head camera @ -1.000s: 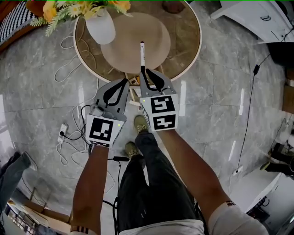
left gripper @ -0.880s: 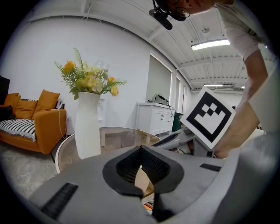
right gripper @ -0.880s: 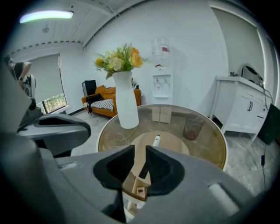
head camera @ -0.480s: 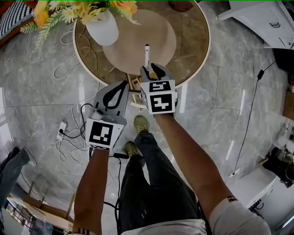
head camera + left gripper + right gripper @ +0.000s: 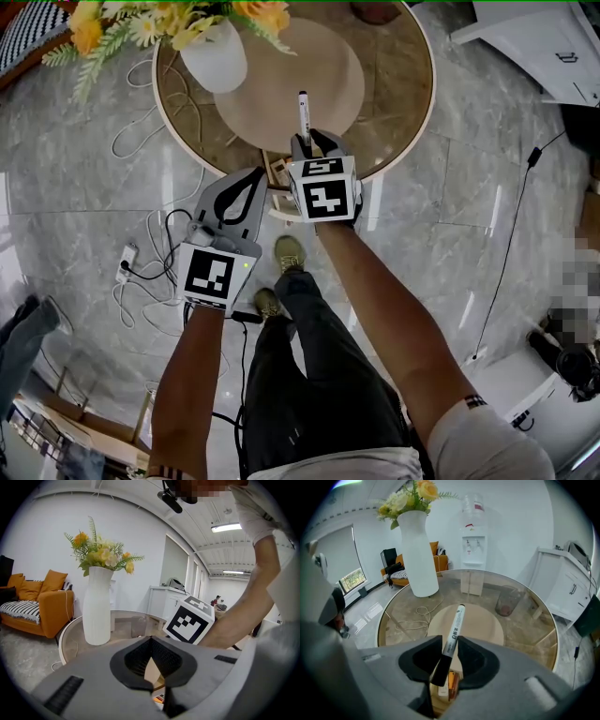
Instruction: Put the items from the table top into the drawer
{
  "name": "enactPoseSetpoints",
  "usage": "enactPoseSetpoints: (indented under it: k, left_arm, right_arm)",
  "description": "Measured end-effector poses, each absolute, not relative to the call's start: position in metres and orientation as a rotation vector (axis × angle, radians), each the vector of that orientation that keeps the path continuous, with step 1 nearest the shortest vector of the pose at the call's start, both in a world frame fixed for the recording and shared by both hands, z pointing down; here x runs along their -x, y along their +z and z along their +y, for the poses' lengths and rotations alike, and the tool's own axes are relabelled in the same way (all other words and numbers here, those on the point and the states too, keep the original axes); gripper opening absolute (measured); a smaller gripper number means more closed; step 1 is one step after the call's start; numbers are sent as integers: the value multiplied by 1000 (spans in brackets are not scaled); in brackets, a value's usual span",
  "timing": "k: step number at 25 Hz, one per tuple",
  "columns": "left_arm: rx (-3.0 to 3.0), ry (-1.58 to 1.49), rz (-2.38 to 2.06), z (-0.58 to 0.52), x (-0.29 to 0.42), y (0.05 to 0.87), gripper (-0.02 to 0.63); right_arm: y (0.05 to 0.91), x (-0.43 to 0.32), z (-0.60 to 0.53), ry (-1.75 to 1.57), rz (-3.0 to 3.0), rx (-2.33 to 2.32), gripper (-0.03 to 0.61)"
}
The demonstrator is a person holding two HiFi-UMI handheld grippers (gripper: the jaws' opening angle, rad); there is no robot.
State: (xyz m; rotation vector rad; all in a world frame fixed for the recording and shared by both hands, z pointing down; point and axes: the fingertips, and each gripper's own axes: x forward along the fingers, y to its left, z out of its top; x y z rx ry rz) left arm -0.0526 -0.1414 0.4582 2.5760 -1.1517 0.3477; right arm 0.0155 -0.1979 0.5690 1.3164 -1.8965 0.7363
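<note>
A white marker pen with a black cap is seen between the jaws of the right claw, which are closing at this moment. The fingertips are set against its barrel. The capped end lies back in the hollow behind them, and the white end sticks out ahead of the claw over the round glass table. Through the hollow between the jaws, below and just behind the fingertips, an open wooden drawer is seen under the table's edge, with an orange item lying in it. Well ahead of the right claw and to its left, a white vase of yellow flowers is stood upright on the glass. The left claw is held just to the left of the right claw and nearer the person, with its jaws closed together and nothing gripped between them. In the head view the drawer is seen between the two claws. From the left claw, the vase is seen ahead and to the left, and the right claw's marker cube close on the right. Cables are spread on the marble floor to the left of the left claw.
</note>
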Motion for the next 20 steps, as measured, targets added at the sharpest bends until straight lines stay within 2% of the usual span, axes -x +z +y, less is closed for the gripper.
enactPoseSetpoints:
  k: [3,12,20]
  left_arm:
    - [-2582,357,-1146,-138,53,459,0]
    - [-2586,347,-1148,-125,56,452,0]
    - [-2615,330,-1130,-94,58,435,0]
  right_arm:
    - [571,-16,-197,690,-1897,-1291,67]
    - [553,-17,-177,658,-1961,-1298,66]
    - [501,-10,-127,617,-2059,-1370,64]
